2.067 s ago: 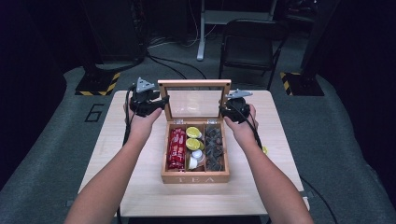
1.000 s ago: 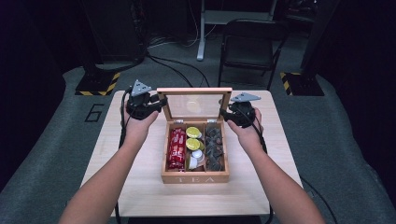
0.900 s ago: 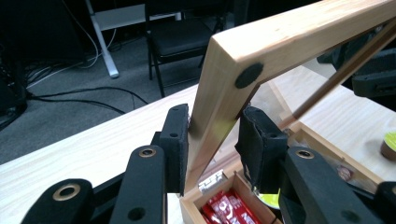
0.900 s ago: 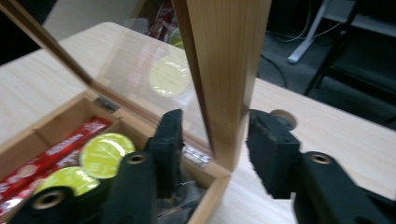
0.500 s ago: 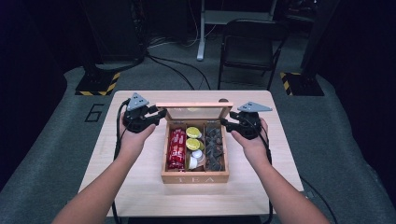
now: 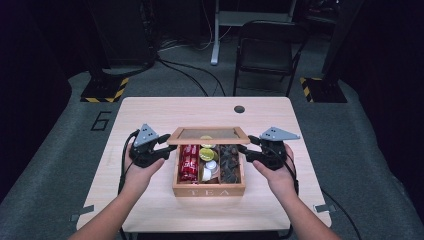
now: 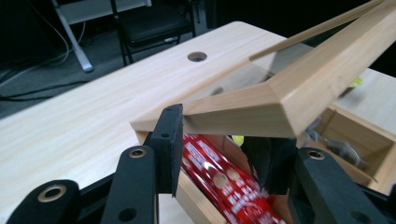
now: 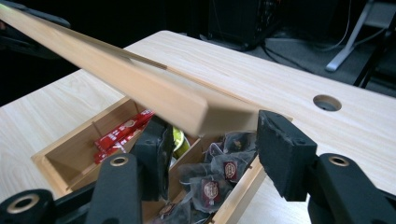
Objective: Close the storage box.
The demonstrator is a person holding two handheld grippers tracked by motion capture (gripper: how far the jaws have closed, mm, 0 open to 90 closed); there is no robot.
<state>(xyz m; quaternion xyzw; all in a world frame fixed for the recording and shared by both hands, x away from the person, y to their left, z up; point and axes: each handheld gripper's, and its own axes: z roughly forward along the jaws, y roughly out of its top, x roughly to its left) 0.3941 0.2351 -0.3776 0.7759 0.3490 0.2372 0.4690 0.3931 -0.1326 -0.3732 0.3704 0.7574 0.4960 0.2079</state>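
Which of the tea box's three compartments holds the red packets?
The compartment nearest the left gripper: red packets fill it; the middle has yellow-green pods, the far one dark bags.

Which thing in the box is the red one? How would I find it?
Find the wooden tea box in the middle of the table, with its lid half lowered. Look in the compartment nearest the left gripper. The red packets lie there, the only red thing, beside yellow-green pods and dark tea bags.

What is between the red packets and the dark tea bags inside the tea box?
The middle compartment, holding yellow-green and white capsules, lies between the red packets and the dark tea bags of the tea box; the high view shows it.
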